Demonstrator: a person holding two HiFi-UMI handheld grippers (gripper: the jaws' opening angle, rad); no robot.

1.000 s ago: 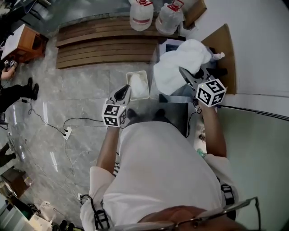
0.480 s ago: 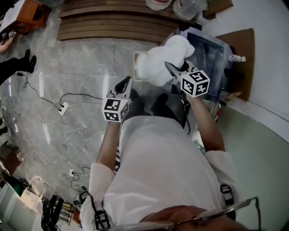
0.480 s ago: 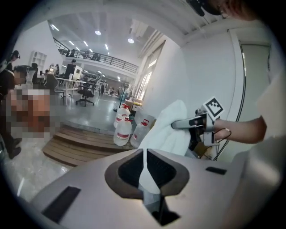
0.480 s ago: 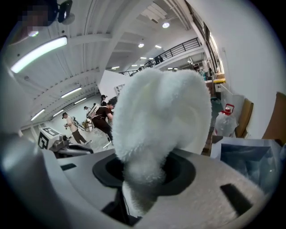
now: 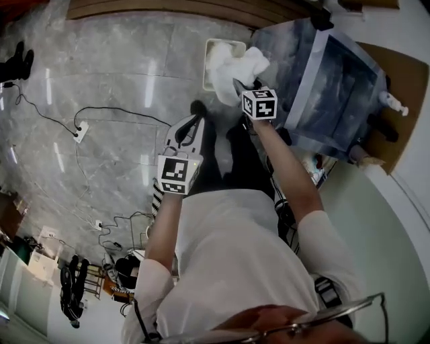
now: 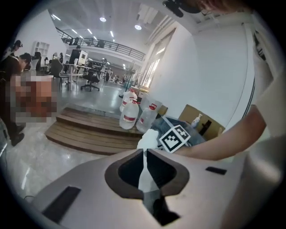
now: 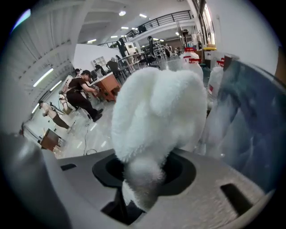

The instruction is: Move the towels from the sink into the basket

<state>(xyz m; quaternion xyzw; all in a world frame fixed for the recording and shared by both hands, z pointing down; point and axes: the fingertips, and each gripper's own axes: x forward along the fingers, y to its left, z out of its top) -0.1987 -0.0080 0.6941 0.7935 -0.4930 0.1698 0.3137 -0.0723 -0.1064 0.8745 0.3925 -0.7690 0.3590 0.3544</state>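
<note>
My right gripper (image 5: 240, 86) is shut on a fluffy white towel (image 5: 240, 66), which hangs over the white rectangular basket (image 5: 206, 64) on the floor. In the right gripper view the towel (image 7: 156, 107) bulges up out of the jaws of the right gripper (image 7: 142, 176) and fills the middle of the picture. The metal sink (image 5: 306, 87) stands just right of the basket; I cannot make out what lies in it. My left gripper (image 5: 193, 121) is held lower, near the person's body, shut with nothing in it. Past the tips of the left gripper (image 6: 144, 154) I see the towel (image 6: 147, 138) and the right gripper's marker cube.
A soap bottle (image 5: 391, 101) stands on a brown board right of the sink. Wooden steps (image 5: 201, 7) run along the far side, with water jugs (image 6: 130, 114) on them. A power strip (image 5: 80, 132) and cable lie on the marble floor at the left. People sit further back in the hall.
The right gripper has carried the towel leftwards from over the sink to over the basket. The head view has swung with it. The left gripper stays low and shut.
</note>
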